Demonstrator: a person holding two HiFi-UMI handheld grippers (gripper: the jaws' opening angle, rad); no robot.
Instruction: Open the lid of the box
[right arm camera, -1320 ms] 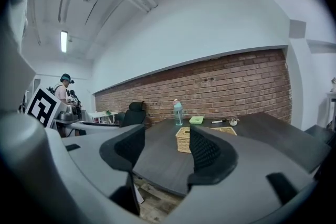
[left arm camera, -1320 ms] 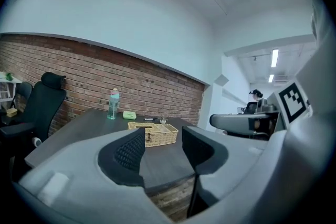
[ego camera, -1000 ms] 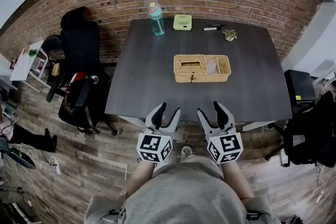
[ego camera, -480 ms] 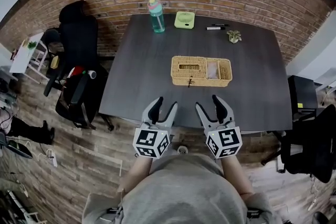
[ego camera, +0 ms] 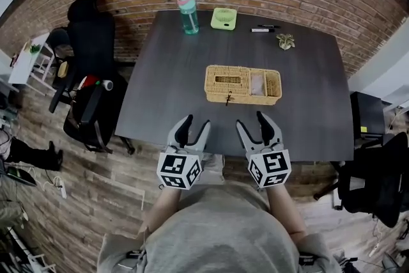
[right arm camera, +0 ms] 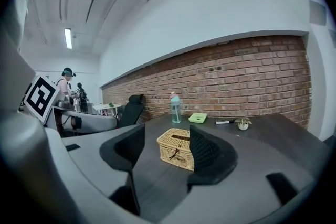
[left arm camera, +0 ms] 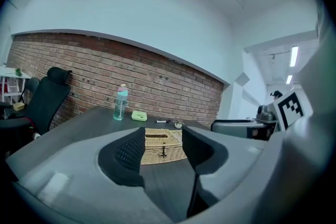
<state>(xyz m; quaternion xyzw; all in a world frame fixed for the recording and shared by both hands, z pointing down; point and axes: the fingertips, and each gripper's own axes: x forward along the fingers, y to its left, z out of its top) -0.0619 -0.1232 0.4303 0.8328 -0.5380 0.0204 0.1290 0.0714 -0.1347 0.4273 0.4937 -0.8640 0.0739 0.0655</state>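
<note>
Edged forward over the table (ego camera: 167, 96) edge, left gripper (ego camera: 195, 124) and right gripper (ego camera: 251, 123) gape empty (box (ego camera: 243, 84) untouched).

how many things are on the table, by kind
wicker box: 1
water bottle: 1
green square gadget: 1
pens: 2, lying close together
small potted plant: 1
total: 6

Wicker against matt grain
The box (ego camera: 243, 84) at frame centre is woven of rough pale wicker; the surface (ego camera: 172, 93) is finished dark and matt.
</note>
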